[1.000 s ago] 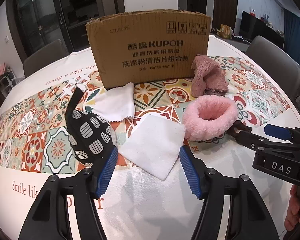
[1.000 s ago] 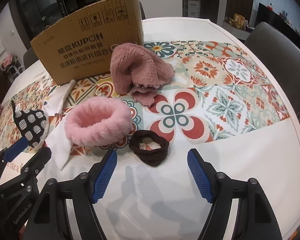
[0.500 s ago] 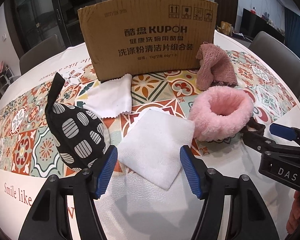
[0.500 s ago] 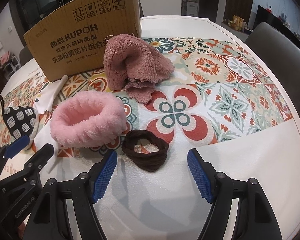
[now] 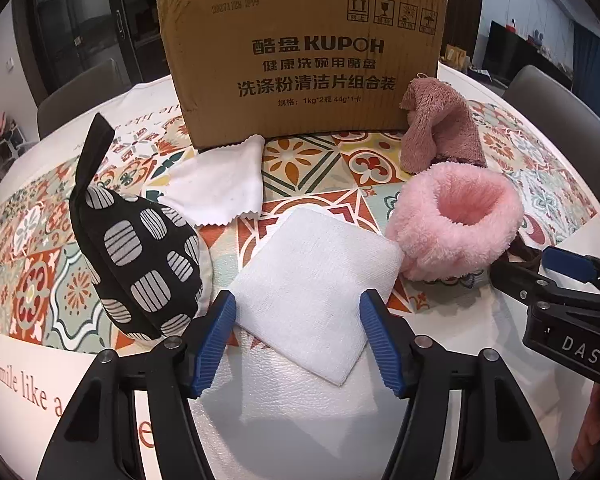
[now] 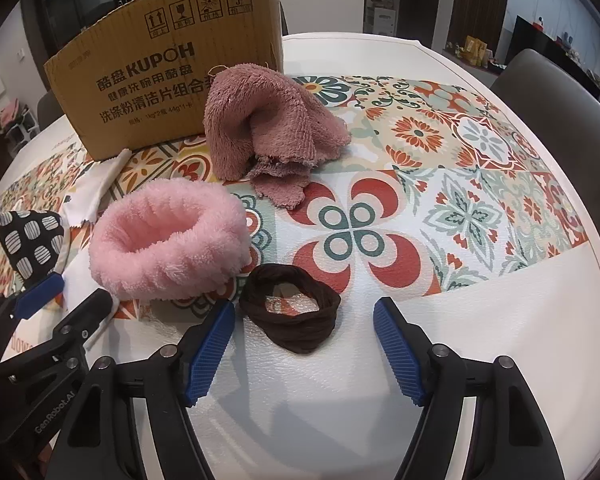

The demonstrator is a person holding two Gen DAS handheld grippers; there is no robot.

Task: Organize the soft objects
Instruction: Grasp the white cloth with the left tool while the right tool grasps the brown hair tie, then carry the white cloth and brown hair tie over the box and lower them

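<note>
My left gripper (image 5: 298, 340) is open, its blue pads on either side of the near part of a folded white cloth (image 5: 316, 284). A black patterned pouch (image 5: 140, 256) stands just to its left, a thin white cloth (image 5: 216, 188) behind. A fluffy pink band (image 5: 456, 220) lies to the right, also in the right wrist view (image 6: 168, 236). My right gripper (image 6: 304, 344) is open around a dark brown hair band (image 6: 292, 312). A dusty-pink towel (image 6: 260, 128) is heaped behind.
A brown cardboard box (image 5: 300, 64) stands upright at the back of the round table with a patterned tile mat (image 6: 440, 184). Grey chairs (image 6: 560, 92) stand around the table. My left gripper shows at the lower left of the right wrist view (image 6: 52, 312).
Both grippers have moved forward and lower. The white cloth now lies between my left pads and the brown hair band between my right pads. Both stay open.
</note>
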